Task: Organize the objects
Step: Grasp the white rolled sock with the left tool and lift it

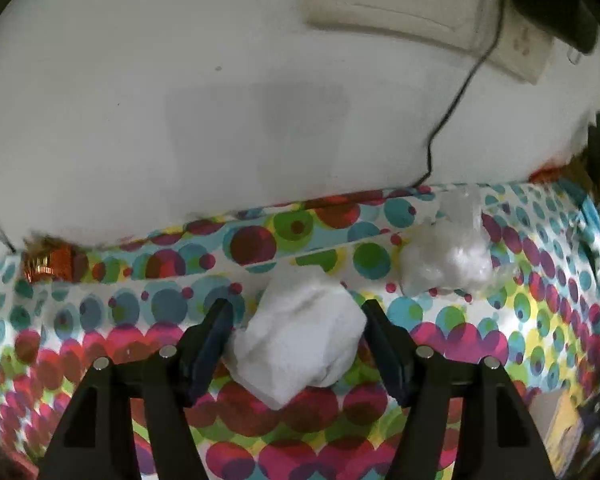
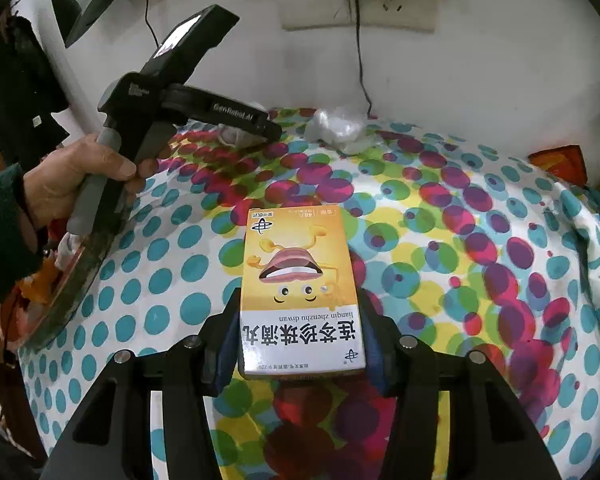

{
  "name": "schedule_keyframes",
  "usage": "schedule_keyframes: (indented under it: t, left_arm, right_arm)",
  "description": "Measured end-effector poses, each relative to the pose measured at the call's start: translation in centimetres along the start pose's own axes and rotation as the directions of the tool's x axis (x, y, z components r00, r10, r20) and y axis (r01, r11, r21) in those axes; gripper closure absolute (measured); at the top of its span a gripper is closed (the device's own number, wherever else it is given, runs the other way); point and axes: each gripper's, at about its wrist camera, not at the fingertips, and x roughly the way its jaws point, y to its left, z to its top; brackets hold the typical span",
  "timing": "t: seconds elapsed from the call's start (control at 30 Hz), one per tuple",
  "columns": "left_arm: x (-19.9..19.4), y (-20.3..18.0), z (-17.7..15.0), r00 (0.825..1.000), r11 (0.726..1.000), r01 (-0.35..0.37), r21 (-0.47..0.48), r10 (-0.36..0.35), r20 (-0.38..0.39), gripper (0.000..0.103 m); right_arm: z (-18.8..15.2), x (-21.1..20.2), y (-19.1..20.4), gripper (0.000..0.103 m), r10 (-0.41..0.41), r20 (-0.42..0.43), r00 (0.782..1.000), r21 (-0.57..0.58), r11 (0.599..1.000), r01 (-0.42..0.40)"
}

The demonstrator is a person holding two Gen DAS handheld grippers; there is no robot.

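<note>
Boxed pills sit clamped in our right gripper, low over the dotted cloth of the bench, not yet set down. Our left gripper stands open around a white wad of tissue, seemingly loose. Farther back, a crumpled clear bag lies by the wall, so we judge the sorting barely begun.

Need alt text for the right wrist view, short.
The right gripper clamps a yellow medicine box above a polka-dot cloth. At upper left a hand holds the left gripper around a white wad, near a crumpled plastic bag by the wall.
</note>
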Motion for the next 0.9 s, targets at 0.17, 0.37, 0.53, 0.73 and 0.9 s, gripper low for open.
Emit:
schedule_keyframes:
  t: [0.17,0.37,0.53,0.73,0.9]
  left_arm:
    - [-1.0,0.2,-1.4,1.0,1.0,-0.003,-0.029,0.003,-0.017,0.046]
    - [-4.5,-1.5,-4.0,0.998,0.998,-0.053,-0.025,0.054,0.02,0.046]
    - [-8.1,-2.9,-6.6,0.994,0.993,-0.101,-0.056,0.103,0.044,0.046]
    - [-11.3,-6.0,-9.8,0.978,0.981,-0.186,-0.059,0.191,0.083,0.046]
    - [-14.2,-7.7,-13.3,0.968,0.975,-0.21,-0.073,0.218,0.121,0.046]
  right_arm:
    - [-1.1,0.8,1.4,0.054,-0.005,0.004,1.0,0.022,1.0,0.005]
    - [-2.7,1.7,3.2,0.054,-0.104,0.015,0.994,-0.029,0.994,0.105]
    - [-2.6,1.7,3.6,0.054,-0.121,0.023,0.992,-0.026,0.992,0.121]
    - [-2.3,2.0,3.4,0.053,-0.144,0.011,0.989,-0.027,0.989,0.144]
    - [-2.3,1.8,3.3,0.053,-0.159,0.008,0.987,-0.037,0.987,0.159]
